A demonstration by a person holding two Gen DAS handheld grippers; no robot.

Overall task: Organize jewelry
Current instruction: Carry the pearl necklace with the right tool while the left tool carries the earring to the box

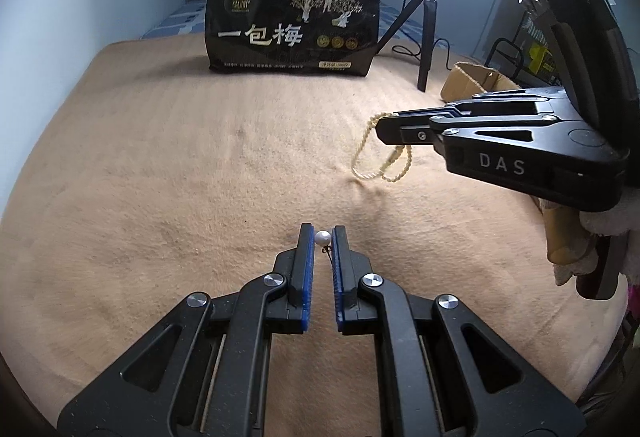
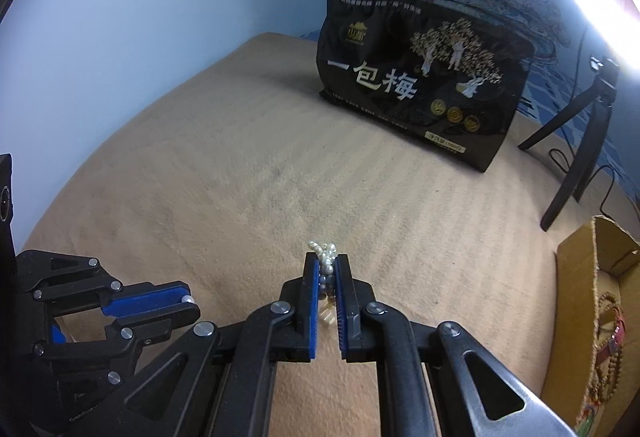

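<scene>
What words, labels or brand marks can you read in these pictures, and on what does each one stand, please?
"一包梅": large pale characters on the black snack bag at the back of the bed.
"DAS": on the body of the right gripper, seen from the left wrist view.
Small print along the bag's top and bottom edges, its gold logo and its pale label: too small or blurred to read.

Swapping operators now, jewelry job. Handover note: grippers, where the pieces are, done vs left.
Left hand-held gripper: shut on a pearl earring, pinched at the fingertips above the tan blanket.
Right hand-held gripper: shut on a pearl bead strand, loops dangling just above the blanket.
Cardboard box at the right edge already holds other beaded pieces.
Done: both items picked up.
Left: probably carry both to the box and release; no other loose jewelry visible on the blanket.
</scene>
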